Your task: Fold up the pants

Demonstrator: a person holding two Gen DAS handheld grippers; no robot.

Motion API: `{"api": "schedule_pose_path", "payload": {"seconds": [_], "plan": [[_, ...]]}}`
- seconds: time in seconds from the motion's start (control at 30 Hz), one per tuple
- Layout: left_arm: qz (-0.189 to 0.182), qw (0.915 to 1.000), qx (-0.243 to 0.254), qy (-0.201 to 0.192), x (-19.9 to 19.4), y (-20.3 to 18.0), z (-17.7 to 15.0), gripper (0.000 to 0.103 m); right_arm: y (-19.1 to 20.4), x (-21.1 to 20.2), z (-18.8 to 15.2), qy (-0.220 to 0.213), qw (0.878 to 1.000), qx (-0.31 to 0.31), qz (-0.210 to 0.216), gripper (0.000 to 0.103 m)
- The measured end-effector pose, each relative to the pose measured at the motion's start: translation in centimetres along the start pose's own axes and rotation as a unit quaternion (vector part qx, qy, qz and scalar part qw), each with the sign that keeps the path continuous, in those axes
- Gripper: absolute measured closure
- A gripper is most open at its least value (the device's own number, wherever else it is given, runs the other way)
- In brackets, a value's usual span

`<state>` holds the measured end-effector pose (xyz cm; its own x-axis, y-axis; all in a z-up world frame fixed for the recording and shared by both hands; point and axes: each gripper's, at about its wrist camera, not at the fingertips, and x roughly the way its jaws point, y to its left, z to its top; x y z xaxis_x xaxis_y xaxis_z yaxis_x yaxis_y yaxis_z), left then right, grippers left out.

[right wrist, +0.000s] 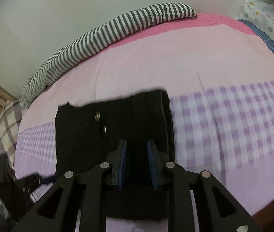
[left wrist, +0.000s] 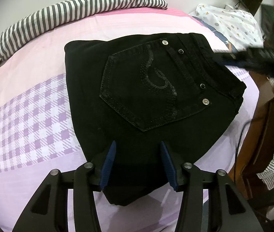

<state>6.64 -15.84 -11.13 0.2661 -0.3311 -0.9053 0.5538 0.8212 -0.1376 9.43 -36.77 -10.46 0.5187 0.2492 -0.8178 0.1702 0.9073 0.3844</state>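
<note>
Your left gripper (left wrist: 138, 163) stands with jaws apart above the near edge of the folded black pants (left wrist: 140, 89), pinching nothing. Your right gripper (right wrist: 137, 162) is narrow over the same cloth; whether it pinches fabric is unclear. The pants lie on the pink-and-lilac bedsheet (left wrist: 30, 119), a striped blanket (left wrist: 59, 13) beyond.

The black pants (left wrist: 146, 100) lie folded into a compact bundle on the bed sheet (left wrist: 30, 116), flat, back pocket (left wrist: 146, 89) with sequin decoration facing up.
</note>
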Motion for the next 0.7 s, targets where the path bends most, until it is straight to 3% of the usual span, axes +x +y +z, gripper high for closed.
{"api": "schedule_pose_path", "payload": {"seconds": [0.23,0.53,0.6,0.7], "plan": [[0.011,0.9999,0.0,-0.002,0.0,-0.1,0.0,0.05,0.5,-2.6,-4.5,-0.012,1.0,-0.008,-0.005,0.081],[0.004,0.9999,-0.015,-0.004,-0.2,0.5,-0.5,0.047,0.1,-2.2,-5.9,-0.004,1.0,-0.008,-0.012,0.081],[0.003,0.9998,-0.017,-0.003,-0.2,0.6,-0.5,0.047,-0.5,-1.2,-6.4,0.023,1.0,0.001,-0.006,0.081],[-0.001,0.9999,-0.016,-0.005,-0.3,0.7,-0.5,0.047,-0.1,-2.7,-6.4,-0.017,1.0,-0.011,0.007,0.081]]}}
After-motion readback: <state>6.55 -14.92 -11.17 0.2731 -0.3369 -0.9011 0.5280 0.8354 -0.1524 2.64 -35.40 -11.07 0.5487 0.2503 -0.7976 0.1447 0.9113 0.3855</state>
